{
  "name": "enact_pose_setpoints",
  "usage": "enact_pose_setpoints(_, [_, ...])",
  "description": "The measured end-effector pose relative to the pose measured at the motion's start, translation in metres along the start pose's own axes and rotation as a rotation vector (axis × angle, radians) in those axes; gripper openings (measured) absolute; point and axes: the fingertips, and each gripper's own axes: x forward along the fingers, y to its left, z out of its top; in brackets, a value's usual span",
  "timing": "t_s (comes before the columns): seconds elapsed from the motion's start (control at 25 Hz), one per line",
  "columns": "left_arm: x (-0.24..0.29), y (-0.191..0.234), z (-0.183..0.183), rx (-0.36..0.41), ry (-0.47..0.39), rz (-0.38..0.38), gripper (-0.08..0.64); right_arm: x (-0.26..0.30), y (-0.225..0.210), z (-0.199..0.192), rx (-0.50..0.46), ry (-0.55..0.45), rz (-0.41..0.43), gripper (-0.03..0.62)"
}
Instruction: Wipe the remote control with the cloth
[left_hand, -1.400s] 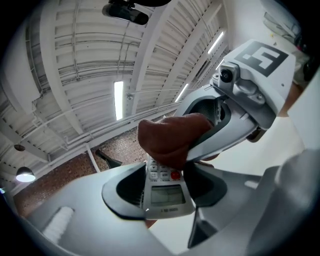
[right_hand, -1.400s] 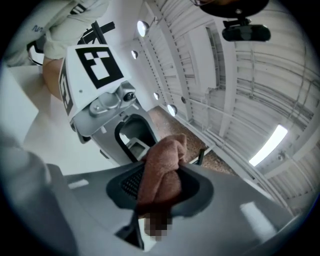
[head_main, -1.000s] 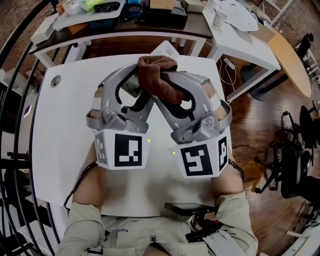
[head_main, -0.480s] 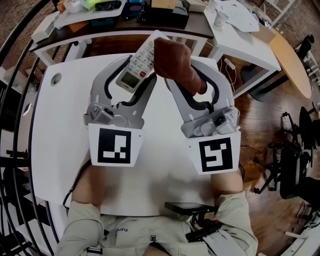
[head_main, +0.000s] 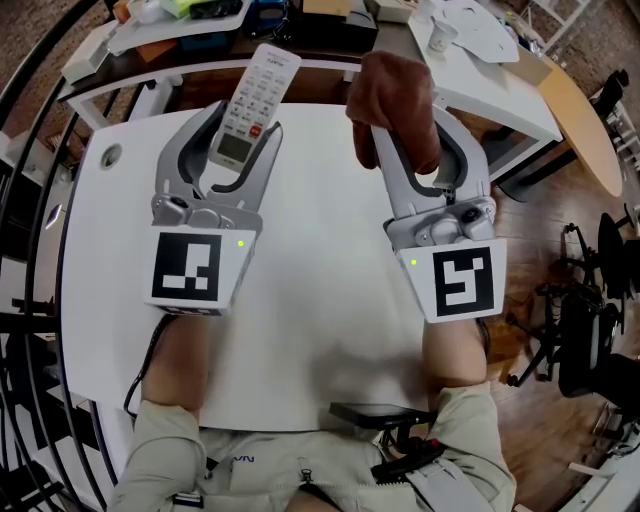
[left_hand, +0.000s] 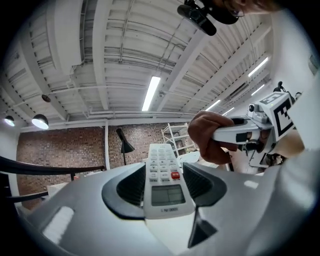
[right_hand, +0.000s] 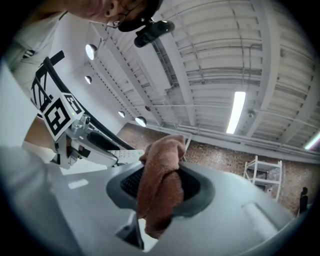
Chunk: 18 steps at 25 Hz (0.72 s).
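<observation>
My left gripper (head_main: 238, 125) is shut on a white remote control (head_main: 250, 100), held clear of the white table (head_main: 310, 300) with its screen and buttons facing up. In the left gripper view the remote control (left_hand: 164, 185) sits between the dark pads, its red button showing. My right gripper (head_main: 410, 120) is shut on a brown cloth (head_main: 395, 105), bunched and hanging from the jaws. The cloth (right_hand: 160, 185) fills the gap between the pads in the right gripper view. Remote and cloth are apart, with a gap between the two grippers.
A dark desk (head_main: 250, 45) with clutter stands beyond the table's far edge, and a second white table (head_main: 490, 80) lies at the back right. A grommet hole (head_main: 110, 158) marks the table's left side. A black device (head_main: 380, 415) lies at the near edge by the person's lap.
Both grippers have spread apart and risen: the left with the remote went left, the right with the cloth went right. The cloth no longer covers the remote. Both wrists have rolled.
</observation>
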Motion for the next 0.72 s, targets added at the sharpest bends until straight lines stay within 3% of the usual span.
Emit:
enact_pose_setpoints(0.12, [0.001, 0.011, -0.011, 0.000, 0.015, 0.016, 0.245, 0.001, -0.003, -0.005, 0.013, 0.008, -0.009, 0.118])
enact_pose_setpoints(0.4, [0.008, 0.029, -0.046, -0.132, 0.108, 0.047, 0.245, 0.004, -0.016, -0.035, 0.053, 0.080, -0.034, 0.118])
enact_pose_setpoints(0.72, [0.013, 0.038, -0.076, -0.159, 0.178, 0.066, 0.246, 0.008, -0.016, -0.066, 0.071, 0.153, -0.023, 0.120])
